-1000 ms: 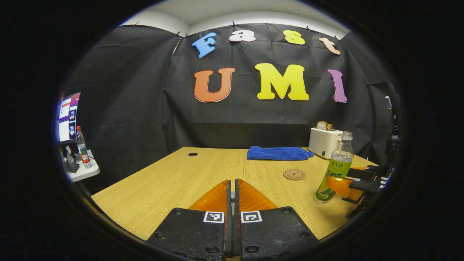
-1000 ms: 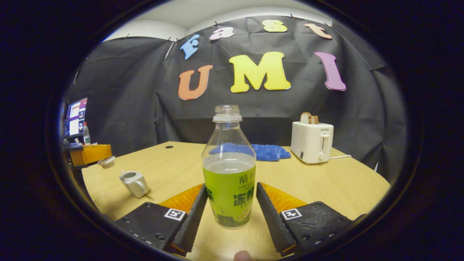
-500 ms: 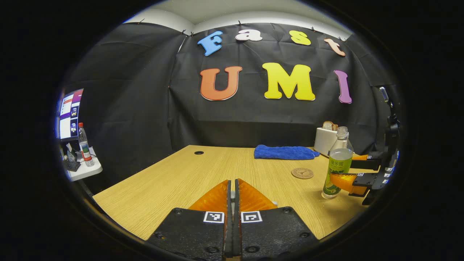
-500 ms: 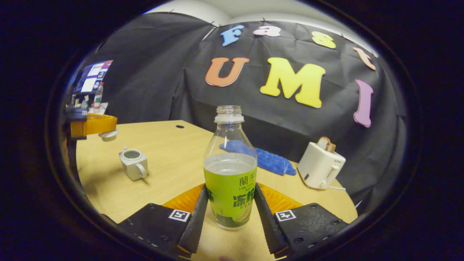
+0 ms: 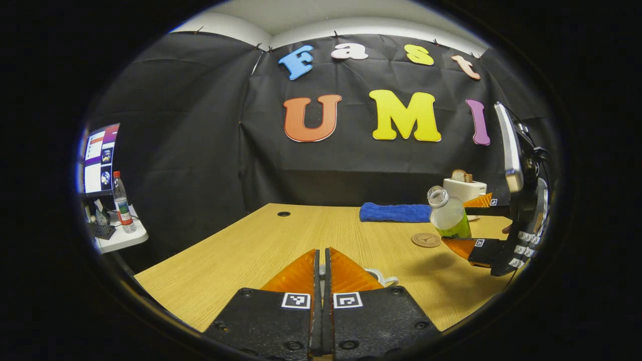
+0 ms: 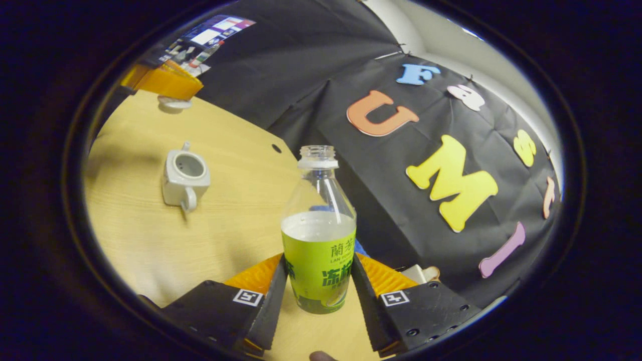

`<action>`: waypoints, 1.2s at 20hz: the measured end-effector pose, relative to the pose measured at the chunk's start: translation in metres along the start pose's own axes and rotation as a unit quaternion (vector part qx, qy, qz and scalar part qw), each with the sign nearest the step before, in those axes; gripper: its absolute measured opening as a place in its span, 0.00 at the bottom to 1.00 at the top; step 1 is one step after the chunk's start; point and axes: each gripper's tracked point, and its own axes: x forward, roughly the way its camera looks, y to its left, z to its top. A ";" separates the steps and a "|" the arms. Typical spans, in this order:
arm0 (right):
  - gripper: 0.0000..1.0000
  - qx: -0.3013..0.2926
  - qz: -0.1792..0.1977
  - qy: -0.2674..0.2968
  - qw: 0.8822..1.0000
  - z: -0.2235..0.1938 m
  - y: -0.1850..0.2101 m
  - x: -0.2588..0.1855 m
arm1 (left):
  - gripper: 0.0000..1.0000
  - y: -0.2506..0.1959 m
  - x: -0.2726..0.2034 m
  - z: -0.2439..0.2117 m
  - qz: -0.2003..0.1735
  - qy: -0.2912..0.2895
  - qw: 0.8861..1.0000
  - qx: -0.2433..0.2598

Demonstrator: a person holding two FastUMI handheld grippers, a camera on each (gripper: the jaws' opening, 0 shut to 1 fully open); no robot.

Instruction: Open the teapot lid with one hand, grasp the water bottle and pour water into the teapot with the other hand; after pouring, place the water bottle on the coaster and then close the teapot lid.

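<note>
One water bottle tilted, clamped in right gripper fingers; one open teapot; left gripper fingers closed together.

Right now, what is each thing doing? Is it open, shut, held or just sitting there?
Water bottle: uncapped, part full, tilted, clamped by the right gripper.
Teapot: open, lid off, standing on the table.
Lid: under the left gripper, lifted.
Coaster: bare.
Toaster: bread sticking up.

Black screwed gripper housings, square black-white markers on each
</note>
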 end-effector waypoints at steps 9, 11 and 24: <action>0.70 -0.225 -0.029 -0.043 0.973 0.030 0.017 0.019 | 0.02 0.028 0.001 -0.013 0.006 0.012 1.000 -0.015; 0.70 -0.263 -0.038 -0.051 0.963 0.035 0.019 0.021 | 0.02 0.031 0.001 -0.015 0.007 0.012 1.000 -0.016; 0.70 -0.471 -0.083 -0.082 0.875 0.060 0.022 0.022 | 0.02 0.048 -0.001 -0.022 0.018 0.017 0.999 -0.023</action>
